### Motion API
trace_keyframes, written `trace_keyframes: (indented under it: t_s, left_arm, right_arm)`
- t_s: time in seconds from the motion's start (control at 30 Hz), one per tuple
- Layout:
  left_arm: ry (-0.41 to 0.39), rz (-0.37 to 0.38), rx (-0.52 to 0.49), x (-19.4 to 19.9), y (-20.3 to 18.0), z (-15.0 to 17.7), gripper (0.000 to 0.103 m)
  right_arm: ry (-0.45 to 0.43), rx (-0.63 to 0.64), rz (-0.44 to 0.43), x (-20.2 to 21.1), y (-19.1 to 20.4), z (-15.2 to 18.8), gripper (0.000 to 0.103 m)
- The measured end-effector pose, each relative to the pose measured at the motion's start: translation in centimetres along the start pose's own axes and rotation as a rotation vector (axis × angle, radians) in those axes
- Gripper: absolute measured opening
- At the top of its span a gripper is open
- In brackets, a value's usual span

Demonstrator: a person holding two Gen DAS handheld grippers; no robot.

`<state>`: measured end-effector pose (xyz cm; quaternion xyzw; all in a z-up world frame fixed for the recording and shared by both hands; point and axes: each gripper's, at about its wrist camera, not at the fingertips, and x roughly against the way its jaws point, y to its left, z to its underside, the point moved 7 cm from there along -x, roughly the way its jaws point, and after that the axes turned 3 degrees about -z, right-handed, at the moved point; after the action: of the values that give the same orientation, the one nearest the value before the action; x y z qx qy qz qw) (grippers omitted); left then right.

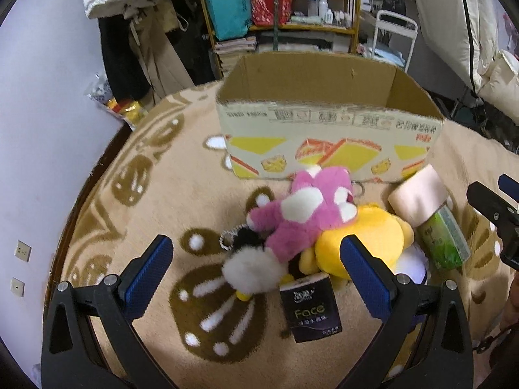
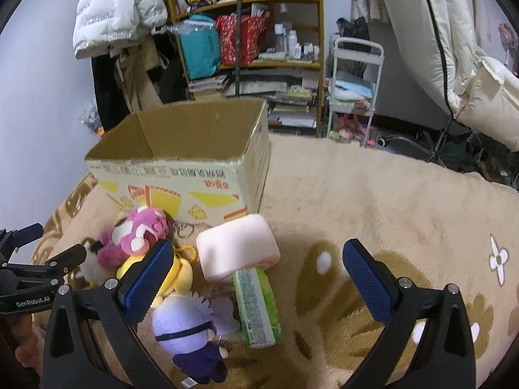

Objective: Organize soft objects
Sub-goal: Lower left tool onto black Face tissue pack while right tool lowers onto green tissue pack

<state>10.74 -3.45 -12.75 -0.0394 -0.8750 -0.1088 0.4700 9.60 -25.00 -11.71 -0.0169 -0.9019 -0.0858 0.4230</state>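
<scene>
Looking along the left gripper (image 1: 256, 259), the left wrist view shows its two blue-padded fingers (image 1: 152, 272) spread wide, holding nothing, above a pile of soft things on a tan blanket (image 1: 129, 227). Counted here: one pink plush (image 1: 301, 217), one yellow plush (image 1: 366, 240) touching it, one black-and-white fluffy toy (image 1: 249, 265) at the pink plush's lower end, one dark tissue pack (image 1: 311, 311) reading "Face", one green tissue pack (image 1: 444, 240) and one pale pink block (image 1: 418, 194) lying over that pack's far end. One open cardboard box (image 1: 327, 123), printed with yellow shapes and script too blurred to read, stands just behind the pile. The right gripper (image 1: 496, 214) enters at the right edge.

The right wrist view shows the right gripper (image 2: 258, 272) with jaws equally wide apart and nothing between them. The pile lies to the lower left: pink plush (image 2: 136, 240), yellow plush (image 2: 175, 278), one doll with a pale purple head (image 2: 188, 327), green pack (image 2: 258, 304), pink block (image 2: 236, 249). The box (image 2: 175, 168) stands beyond them, with one key ring (image 2: 185, 230) at its foot. The left gripper (image 2: 48, 259), at the left edge, reads "GenRobot.AI". One shelf (image 2: 249, 32) behind holds one teal bag (image 2: 198, 48), one red bag (image 2: 240, 39) and a dark item marked "40".
</scene>
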Motion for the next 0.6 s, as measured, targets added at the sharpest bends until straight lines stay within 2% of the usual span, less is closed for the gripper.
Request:
trace_keyframes:
  t_s: [0.4,0.6]
  left_arm:
    - [0.147,0.081,-0.012,-2.5,-1.4,1.9,0.102]
    - [0.212,0.103,-0.030,-3.4,-1.9,2.9,0.102]
  right_arm:
    - [0.197,0.039,-0.037,-3.2,0.8,2.8,0.103]
    - [0.244,0.051,-0.029,-3.8,0.8,3.7,0.099]
